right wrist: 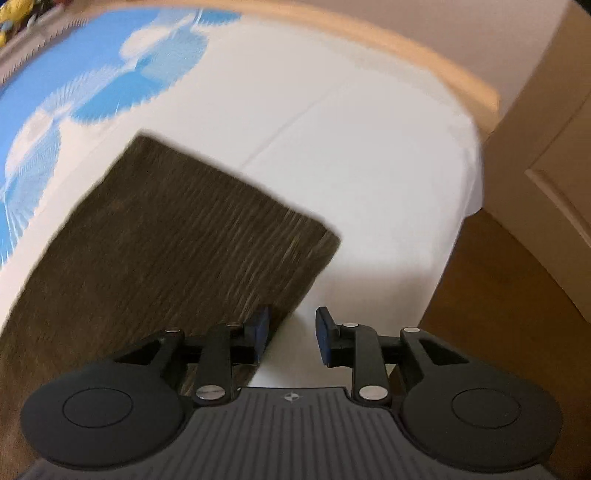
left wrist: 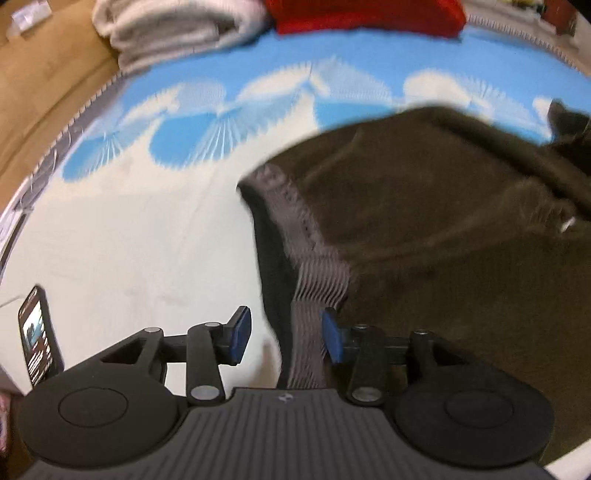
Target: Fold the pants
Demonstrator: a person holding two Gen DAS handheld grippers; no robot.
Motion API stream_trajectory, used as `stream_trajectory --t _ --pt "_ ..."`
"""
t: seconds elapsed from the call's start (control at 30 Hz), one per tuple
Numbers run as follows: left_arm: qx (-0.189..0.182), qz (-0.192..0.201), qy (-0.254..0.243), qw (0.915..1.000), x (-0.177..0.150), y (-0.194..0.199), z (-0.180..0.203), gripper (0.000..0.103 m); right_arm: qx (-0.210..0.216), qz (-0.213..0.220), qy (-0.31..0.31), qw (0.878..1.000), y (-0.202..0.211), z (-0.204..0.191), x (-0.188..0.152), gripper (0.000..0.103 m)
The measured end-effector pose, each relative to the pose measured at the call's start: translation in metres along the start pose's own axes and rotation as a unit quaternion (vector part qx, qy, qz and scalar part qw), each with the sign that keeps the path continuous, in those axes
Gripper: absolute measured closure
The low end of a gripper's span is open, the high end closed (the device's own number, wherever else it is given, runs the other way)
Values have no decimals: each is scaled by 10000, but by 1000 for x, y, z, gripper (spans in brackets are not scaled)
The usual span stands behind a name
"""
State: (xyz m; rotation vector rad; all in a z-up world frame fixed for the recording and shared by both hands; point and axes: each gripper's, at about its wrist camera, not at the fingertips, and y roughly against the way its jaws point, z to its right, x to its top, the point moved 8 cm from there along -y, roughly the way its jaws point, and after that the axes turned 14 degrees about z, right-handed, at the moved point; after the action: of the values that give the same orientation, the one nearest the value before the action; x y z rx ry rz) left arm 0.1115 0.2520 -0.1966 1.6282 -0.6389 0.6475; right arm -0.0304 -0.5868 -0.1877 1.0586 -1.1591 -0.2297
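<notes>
The left gripper (left wrist: pixel 286 334) stands partly open, its blue pads clear of the cloth; the ribbed waistband (left wrist: pixel 314 280) of the dark brown pants (left wrist: pixel 424 221) runs up between them toward twelve o'clock, untouched as far as I can see. The right gripper (right wrist: pixel 291 332) is parted too and grips nothing, its left pad hanging over the edge of the pants (right wrist: pixel 166 236), which spread toward ten o'clock. The garment lies flat on a white-and-blue bedsheet (left wrist: pixel 129 221). A phone (left wrist: pixel 37 332) sits at nine o'clock of the left gripper, folded towels (left wrist: pixel 177 29) and a red cloth (left wrist: pixel 369 14) near twelve.
</notes>
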Motion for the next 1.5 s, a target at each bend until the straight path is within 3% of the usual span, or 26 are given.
stream_trajectory --t 0.1,0.17,0.23,0.37,0.43,0.5,0.53,0.57,0.67,0.83,0.97,1.07,1.2,1.3,1.5 --pt "-240 229 54 9994 13 4 16 56 163 332 -92 9993 8 -1 11 73" --pt "-468 351 -50 9983 21 5 33 56 241 441 13 9987 9 -5 14 57" --pt "-759 403 -208 9961 23 6 57 56 267 233 30 9994 3 -11 3 48" --pt "-1430 368 -721 9864 12 8 105 56 470 -612 -702 9945 -20 -7 -22 47" --pt "-1858 304 -1073 9762 3 12 131 56 451 -551 -786 9944 -23 -6 -21 47" --pt "-2142 267 -1519 9645 -9 16 155 56 490 -416 -647 9958 -23 -10 -17 57" --pt "-2213 251 -1708 9598 -14 17 162 55 463 -360 -582 9966 -23 -11 -16 90" --pt "-2254 235 -1880 9557 -18 17 169 55 421 -334 -537 9971 -22 -10 -16 95" --pt "-2290 215 -2133 9495 -24 16 181 55 409 -256 -557 9973 -16 -9 -14 97" --pt "-2321 188 -1873 9543 -19 16 182 55 -99 -354 -849 9957 -16 17 -16 97" --pt "-2273 2 -1963 9538 -19 9 179 51 5 -344 -965 9947 -15 17 -14 92" --pt "-1930 -815 -2154 9538 -44 -8 168 48 -299 136 -541 9980 -2 18 0 76" --pt "-1928 -543 -1804 9630 -28 -7 162 46 -547 883 -228 9943 17 17 24 72" --pt "-1923 -496 -1610 9668 -24 -8 159 46 -218 1233 -365 9915 29 7 37 72" --pt "-1741 -353 -1758 9683 -23 -11 157 46 1041 1945 -192 9752 63 -51 53 72"
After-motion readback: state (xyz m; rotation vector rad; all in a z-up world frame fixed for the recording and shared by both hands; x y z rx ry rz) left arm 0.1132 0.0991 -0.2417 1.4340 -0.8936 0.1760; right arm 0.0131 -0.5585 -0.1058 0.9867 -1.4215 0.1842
